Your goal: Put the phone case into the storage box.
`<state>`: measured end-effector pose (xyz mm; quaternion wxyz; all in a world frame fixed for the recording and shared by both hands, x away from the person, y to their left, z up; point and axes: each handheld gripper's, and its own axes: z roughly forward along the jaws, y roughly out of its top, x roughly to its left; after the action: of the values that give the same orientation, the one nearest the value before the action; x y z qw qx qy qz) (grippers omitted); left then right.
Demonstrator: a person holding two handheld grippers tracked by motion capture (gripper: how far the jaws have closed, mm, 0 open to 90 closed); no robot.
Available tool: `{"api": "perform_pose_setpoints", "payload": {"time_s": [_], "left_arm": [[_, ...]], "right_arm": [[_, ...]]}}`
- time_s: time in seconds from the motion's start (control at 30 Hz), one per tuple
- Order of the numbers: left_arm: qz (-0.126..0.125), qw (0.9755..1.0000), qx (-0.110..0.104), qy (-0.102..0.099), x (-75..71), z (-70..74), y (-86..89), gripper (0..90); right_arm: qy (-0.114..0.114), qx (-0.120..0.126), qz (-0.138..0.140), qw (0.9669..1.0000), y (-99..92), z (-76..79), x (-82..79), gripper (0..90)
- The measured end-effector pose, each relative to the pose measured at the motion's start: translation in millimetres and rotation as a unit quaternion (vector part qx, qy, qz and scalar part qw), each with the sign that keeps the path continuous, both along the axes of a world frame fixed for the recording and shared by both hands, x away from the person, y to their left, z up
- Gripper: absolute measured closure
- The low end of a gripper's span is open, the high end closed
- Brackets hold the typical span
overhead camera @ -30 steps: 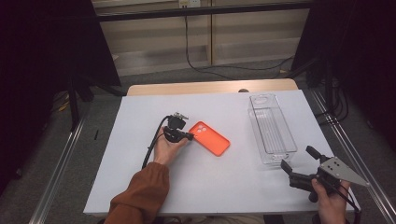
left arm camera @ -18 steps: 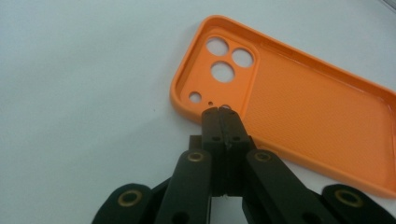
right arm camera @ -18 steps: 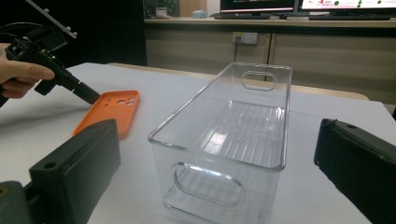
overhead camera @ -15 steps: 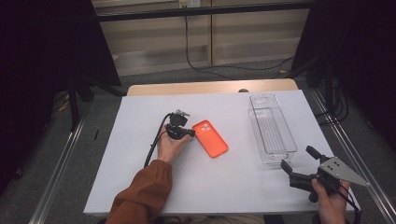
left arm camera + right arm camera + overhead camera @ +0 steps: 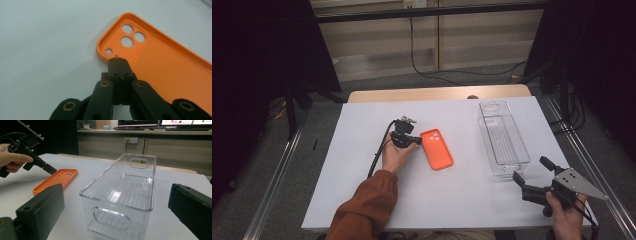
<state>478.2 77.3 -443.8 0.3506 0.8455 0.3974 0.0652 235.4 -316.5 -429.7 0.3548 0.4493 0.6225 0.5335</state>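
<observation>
The flat orange rubbery phone case [image 5: 436, 149] lies hollow side up on the white table top [image 5: 362, 200], a little left of the table's middle in the high view, its camera-hole end pointing away from the person. The left gripper [image 5: 117, 61] has its two black jaws pressed together with nothing between them, and their joined tip rests against the outer rim of the case's corner beside the camera holes; whether it truly presses on the rim or only stands just beside it I cannot tell. The left hand [image 5: 396, 155], in a rust-brown sleeve [image 5: 364, 207], holds that gripper low over the table. Well apart to the right stands a clear rectangular plastic bin [image 5: 503, 137] with cut-out handles, upright and empty. Near its closer end the right gripper [image 5: 532, 176] hovers with its jaws spread wide, holding nothing.
</observation>
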Motion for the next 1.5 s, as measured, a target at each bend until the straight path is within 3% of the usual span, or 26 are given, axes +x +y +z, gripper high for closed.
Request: {"api": "perform_pose_setpoints", "payload": {"time_s": [0.53,0.83,1.07,1.3,1.33,1.4,1.5], "left_arm": [[0.004,1.0,-0.004,-0.007,4.9,-1.1,-6.6,90.0],[-0.01,0.9997,0.014,-0.017,7.5,0.6,-13.7,90.0],[-0.003,0.9998,0.006,-0.019,12.4,-0.8,-18.2,90.0],[-0.012,0.9997,0.013,-0.019,16.8,-1.5,-18.9,90.0],[-0.002,0.9998,0.006,-0.021,16.7,-2.3,-20.6,90.0],[-0.01,0.9995,0.017,-0.024,18.0,-1.6,-22.2,90.0],[-0.008,0.9996,0.014,-0.023,19.1,-1.9,-23.9,90.0]], "right_arm": [[0.0,0.0,0.002,1.0,-0.3,0.0,0.0,0.0],[0.0,0.0,0.001,1.0,0.1,0.0,0.1,0.0],[0.0,0.002,0.002,1.0,-0.2,-0.2,0.1,0.0],[0.002,0.002,0.002,1.0,-0.1,-0.1,0.0,0.0],[0.001,0.001,0.001,1.0,-0.3,-0.1,0.1,0.0],[0.001,0.002,0.002,1.0,-0.2,-0.1,0.2,0.0],[0.001,0.002,0.001,1.0,-0.3,-0.1,0.1,0.0]]}}
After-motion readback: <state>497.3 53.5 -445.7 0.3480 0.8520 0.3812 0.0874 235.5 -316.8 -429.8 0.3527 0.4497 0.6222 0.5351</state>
